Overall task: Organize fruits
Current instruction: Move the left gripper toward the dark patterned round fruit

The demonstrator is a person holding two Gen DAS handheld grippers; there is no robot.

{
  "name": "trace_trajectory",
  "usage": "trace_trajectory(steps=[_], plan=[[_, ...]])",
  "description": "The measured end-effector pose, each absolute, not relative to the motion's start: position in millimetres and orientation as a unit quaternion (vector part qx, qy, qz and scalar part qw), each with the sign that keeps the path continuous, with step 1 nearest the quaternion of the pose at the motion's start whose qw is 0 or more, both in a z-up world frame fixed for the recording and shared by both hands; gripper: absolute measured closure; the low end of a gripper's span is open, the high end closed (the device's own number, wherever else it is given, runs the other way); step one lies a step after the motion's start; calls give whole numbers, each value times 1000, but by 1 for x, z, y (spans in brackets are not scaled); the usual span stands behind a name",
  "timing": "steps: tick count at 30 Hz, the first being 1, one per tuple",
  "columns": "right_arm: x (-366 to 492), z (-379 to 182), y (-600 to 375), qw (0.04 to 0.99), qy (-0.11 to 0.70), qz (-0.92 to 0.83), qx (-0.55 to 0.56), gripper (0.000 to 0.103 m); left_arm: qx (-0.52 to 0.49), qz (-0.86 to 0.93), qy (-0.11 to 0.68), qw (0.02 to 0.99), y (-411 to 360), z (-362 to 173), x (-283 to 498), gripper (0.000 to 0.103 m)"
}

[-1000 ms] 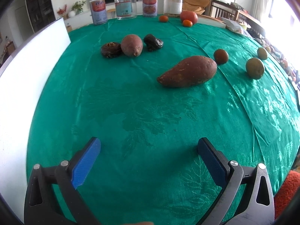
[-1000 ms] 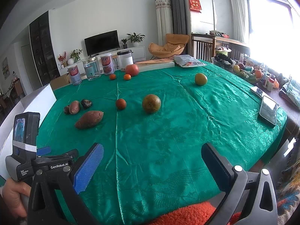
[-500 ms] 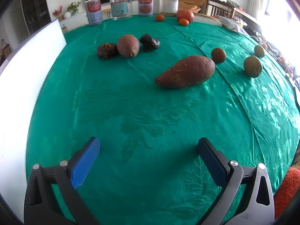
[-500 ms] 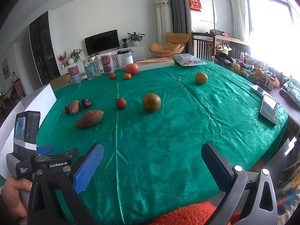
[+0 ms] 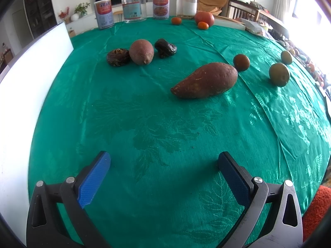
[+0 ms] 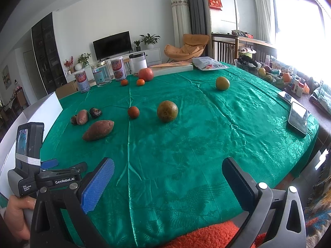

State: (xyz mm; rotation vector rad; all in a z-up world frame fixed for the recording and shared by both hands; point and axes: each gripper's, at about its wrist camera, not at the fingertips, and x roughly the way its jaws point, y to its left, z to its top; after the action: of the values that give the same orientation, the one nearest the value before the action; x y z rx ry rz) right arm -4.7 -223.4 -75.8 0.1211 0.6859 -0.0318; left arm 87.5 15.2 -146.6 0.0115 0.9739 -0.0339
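On the green tablecloth lies a long sweet potato, also visible from the right wrist as sweet potato. Behind it sit a rounder sweet potato between two dark wrinkled fruits. A small reddish fruit, a brown-green round fruit and a greener one lie to the right. My left gripper hovers open over bare cloth, well short of the long sweet potato. My right gripper is open too, near the table's front edge, nothing between its fingers.
Cans and jars line the far edge, with a large red fruit and two small oranges nearby. A white board borders the left side. A phone lies at the right edge. A hand holds the left gripper.
The left gripper has edged forward and lowered slightly toward the long sweet potato. The right gripper has barely moved. Both stay open.
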Motion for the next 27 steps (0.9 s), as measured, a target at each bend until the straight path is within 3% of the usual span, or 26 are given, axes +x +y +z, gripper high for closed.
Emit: trace_trajectory(steps=[15,22,27], plan=[[-3,-79,-224,938,342,-14,62,0,7,-20,470,882,16,-146,88,0],[0,-81,-222,935,350,-14,59,0,22,-57,507,860,13,-141,78,0],[2,-82,-220,932,358,-16,54,0,34,-78,483,872,9,-119,56,0]])
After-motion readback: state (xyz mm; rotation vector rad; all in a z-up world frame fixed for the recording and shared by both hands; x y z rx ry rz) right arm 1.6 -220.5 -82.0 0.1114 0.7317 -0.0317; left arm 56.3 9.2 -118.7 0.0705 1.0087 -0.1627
